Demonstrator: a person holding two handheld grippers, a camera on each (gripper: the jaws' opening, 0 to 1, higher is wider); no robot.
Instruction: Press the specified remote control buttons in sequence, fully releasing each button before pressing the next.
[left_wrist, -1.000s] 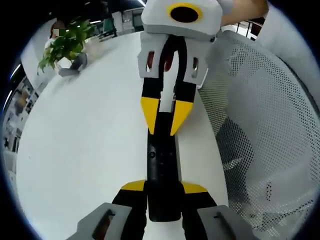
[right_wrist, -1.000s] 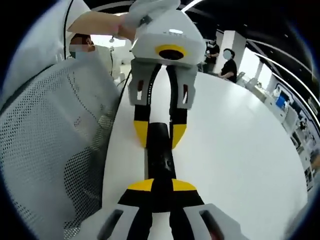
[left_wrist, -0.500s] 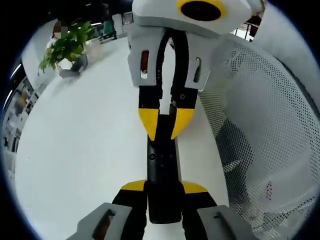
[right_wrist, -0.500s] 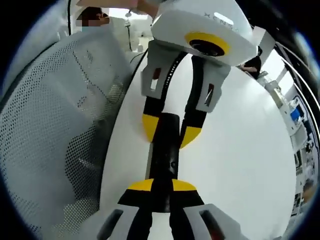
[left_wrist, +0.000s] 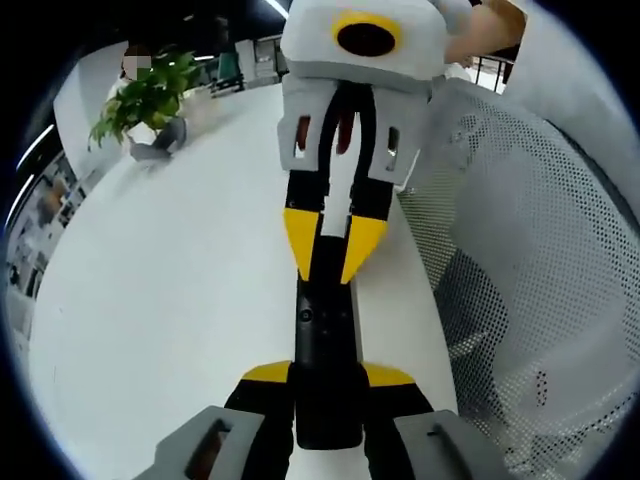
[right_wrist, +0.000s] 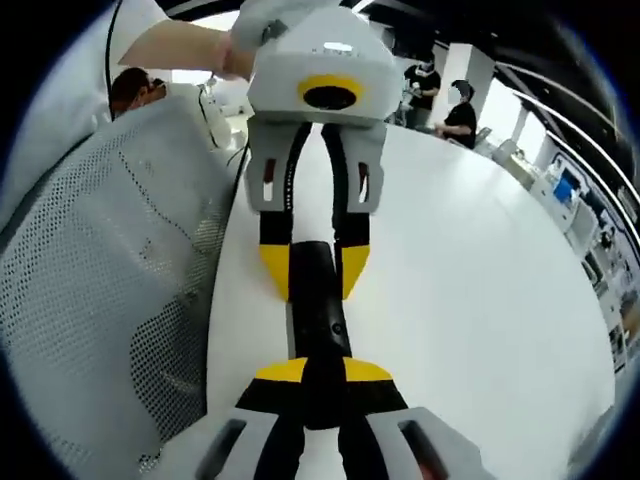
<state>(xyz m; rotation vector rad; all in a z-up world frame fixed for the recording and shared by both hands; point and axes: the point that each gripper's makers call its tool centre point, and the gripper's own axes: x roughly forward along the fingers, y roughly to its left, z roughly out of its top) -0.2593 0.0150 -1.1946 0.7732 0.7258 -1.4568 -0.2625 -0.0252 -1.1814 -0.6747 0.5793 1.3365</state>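
Black remote (left_wrist: 325, 350) lying on the white table (left_wrist: 170, 300), near its edge, long axis between both grippers. Left gripper (left_wrist: 326, 378) clamped on the near end, yellow tips either side of the body. Right gripper (left_wrist: 334, 250) above the far end, tips drawn together, seemingly touching the button face. In the right gripper view: remote (right_wrist: 318, 310), left gripper (right_wrist: 303, 272) gripping it. Mesh chair (left_wrist: 520, 270) beside the table; plant (left_wrist: 150, 95) far off.

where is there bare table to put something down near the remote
Bare white table between the remote and the plant. Crowded along the remote: left gripper clamps one end, right gripper hovers above, mesh chair on its other side.
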